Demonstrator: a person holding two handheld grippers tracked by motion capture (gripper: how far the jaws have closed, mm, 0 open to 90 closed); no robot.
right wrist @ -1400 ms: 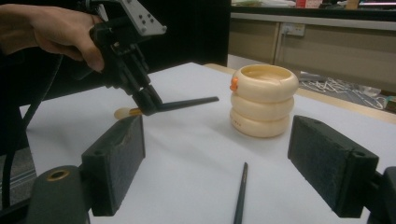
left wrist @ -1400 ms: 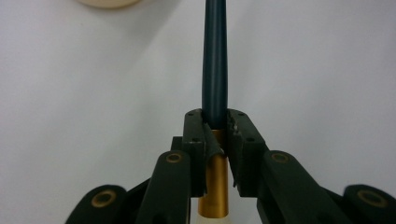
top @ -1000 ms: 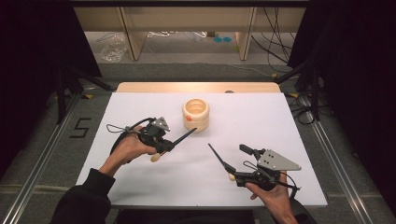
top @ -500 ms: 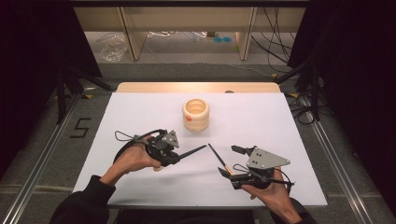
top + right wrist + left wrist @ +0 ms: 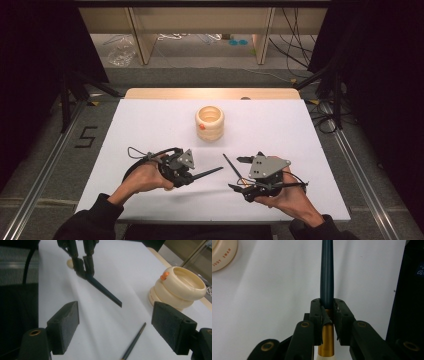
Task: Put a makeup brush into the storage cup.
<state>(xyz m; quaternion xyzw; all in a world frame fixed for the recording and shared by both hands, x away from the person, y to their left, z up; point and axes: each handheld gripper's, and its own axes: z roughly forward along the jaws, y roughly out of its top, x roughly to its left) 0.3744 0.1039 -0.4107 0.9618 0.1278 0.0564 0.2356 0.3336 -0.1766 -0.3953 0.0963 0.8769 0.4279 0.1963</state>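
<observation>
Your left gripper (image 5: 196, 176) is clamped on a dark blue brush handle (image 5: 327, 272), pads pinching it just above the gold ferrule (image 5: 326, 340); the handle juts out toward the table's middle. Your right gripper (image 5: 117, 330) stands wide, its jaws having just been closing a little, with nothing between them. A second thin brush (image 5: 133, 342) lies on the white table (image 5: 150, 120) beneath it. The cream ringed pot (image 5: 210, 123) sits further back; its base reads "JUDY SWAN".

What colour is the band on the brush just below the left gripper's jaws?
Gold, on the brush; clearest in the left gripper view.
</observation>
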